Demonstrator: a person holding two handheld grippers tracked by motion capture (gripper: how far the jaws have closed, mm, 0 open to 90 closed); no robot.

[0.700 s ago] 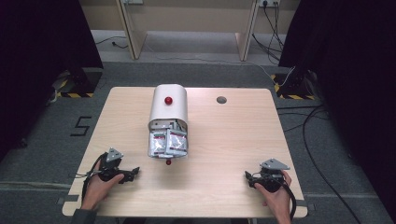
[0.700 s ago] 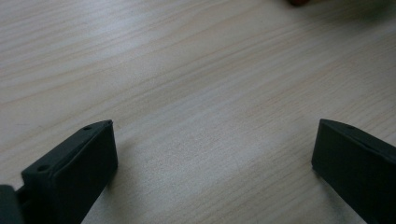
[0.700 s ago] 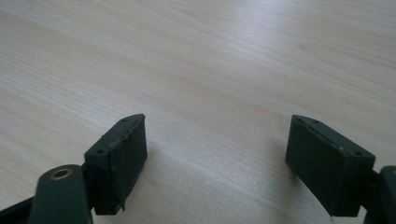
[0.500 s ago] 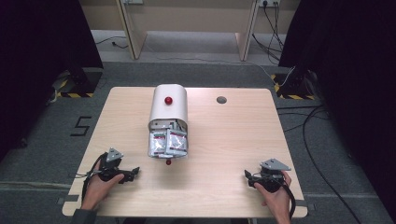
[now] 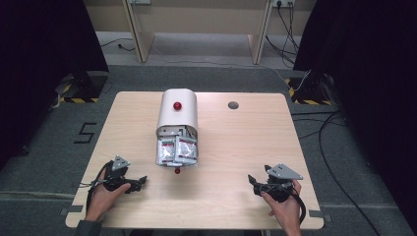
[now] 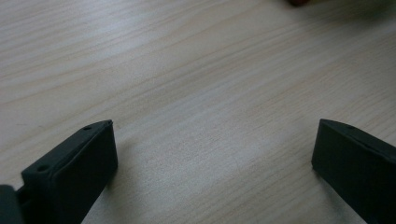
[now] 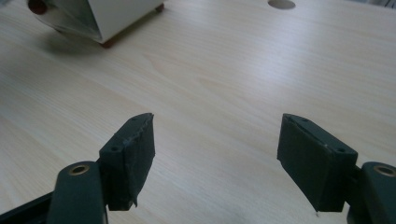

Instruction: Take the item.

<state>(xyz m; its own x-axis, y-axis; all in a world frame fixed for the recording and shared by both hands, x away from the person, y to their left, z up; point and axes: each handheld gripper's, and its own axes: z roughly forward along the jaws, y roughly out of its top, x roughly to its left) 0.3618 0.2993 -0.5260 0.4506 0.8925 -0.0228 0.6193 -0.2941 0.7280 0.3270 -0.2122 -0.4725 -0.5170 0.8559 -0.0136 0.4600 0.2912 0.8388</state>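
Room: dark curtains on both sides, grey carpet, and a pale wooden counter [image 5: 236,162] in the middle; a round cable hole [image 5: 233,104] sits at its far side
Left gripper: left gripper [image 5: 140,181] rests low on the counter near the person's edge, jaws spread wide with bare wood between them; probably parked, ready to start
Right gripper: right gripper [image 5: 253,182] sits likewise, jaws wide apart and empty; its own view looks across open wood toward the box
Task thing: white round-topped box [image 5: 177,110] with a red knob [image 5: 177,105] lies ahead of both grippers, between them and a little nearer the left one; its drawer [image 5: 176,152] is pulled out toward the person
Contents: sachets [image 5: 184,147] packed in the drawer, exposed from above; likely so a gripper can pick one
Spacing: both grippers well apart from the box; nothing touched yet
Judgement: the left gripper has the shorter reach to the drawer's red pull [image 5: 177,170]
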